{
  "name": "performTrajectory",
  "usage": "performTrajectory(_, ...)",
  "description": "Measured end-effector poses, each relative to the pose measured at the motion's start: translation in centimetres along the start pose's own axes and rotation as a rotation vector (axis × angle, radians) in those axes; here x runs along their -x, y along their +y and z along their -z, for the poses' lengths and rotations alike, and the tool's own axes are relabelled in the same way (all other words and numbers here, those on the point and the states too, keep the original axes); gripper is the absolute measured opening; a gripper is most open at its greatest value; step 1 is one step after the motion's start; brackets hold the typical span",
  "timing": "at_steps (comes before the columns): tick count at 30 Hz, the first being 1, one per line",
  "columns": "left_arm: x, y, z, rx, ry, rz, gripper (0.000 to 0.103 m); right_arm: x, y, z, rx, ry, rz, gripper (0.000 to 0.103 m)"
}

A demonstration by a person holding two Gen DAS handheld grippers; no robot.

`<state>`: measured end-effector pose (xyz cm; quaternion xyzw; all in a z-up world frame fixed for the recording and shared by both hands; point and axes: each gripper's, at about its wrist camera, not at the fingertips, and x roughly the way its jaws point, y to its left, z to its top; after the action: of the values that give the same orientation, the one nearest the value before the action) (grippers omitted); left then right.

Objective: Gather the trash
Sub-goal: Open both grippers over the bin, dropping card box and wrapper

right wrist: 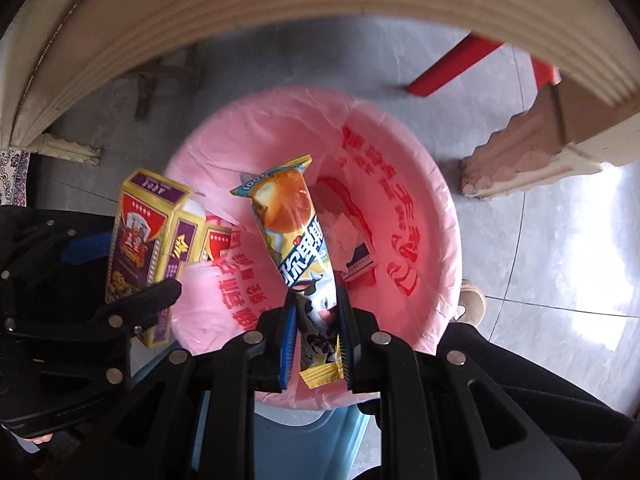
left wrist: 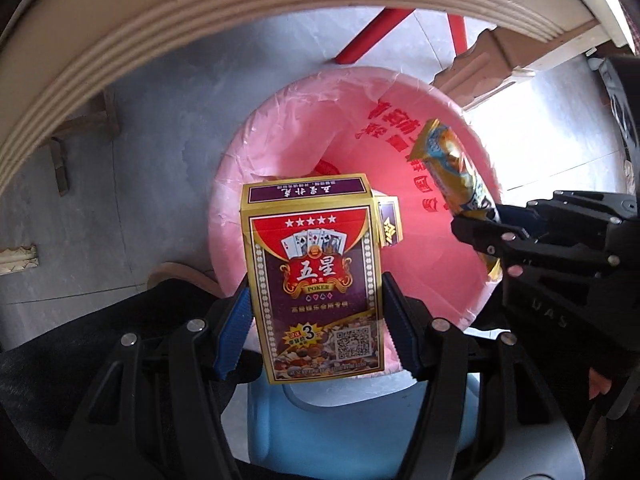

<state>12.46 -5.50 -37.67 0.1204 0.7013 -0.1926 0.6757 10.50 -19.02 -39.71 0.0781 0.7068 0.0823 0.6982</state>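
Observation:
A yellow, red and purple poker card box (left wrist: 316, 264) stands upright between the blue pads of my left gripper (left wrist: 315, 285), which is shut on its sides, above the near rim of a bin with a pink bag liner (left wrist: 240, 136). My right gripper (right wrist: 316, 292) is shut on the lower end of a long yellow snack wrapper (right wrist: 288, 216) that hangs over the liner (right wrist: 440, 200). Each gripper shows in the other view: the right one (left wrist: 486, 240) with the wrapper (left wrist: 452, 164), the left one (right wrist: 132, 268) with the box (right wrist: 140, 232). A second card box (right wrist: 216, 244) and a white-and-blue packet (right wrist: 356, 256) lie inside the bin.
A cream table edge (left wrist: 160, 20) arcs across the top, with its carved leg (right wrist: 520, 152) to the right of the bin. Red stool legs (left wrist: 372, 36) stand behind the bin. A blue plastic base (left wrist: 320, 432) sits below the grippers. A shoe (right wrist: 472, 300) rests on the grey tiled floor.

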Motion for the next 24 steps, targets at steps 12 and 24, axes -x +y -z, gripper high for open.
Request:
performTrajectory(12, -3.5, 0.7, -0.9, 0.022, 0.077, 0.011, 0.061, -2.3, -0.2, -0.6, 0.006, 0.038, -0.008, 0.019)
performTrajectory(24, -3.6, 1.4, -1.2, 0.067, 0.088, 0.014, 0.072, -1.4, -0.7, -1.0, -0.009, -0.015, 0.015, 0.048)
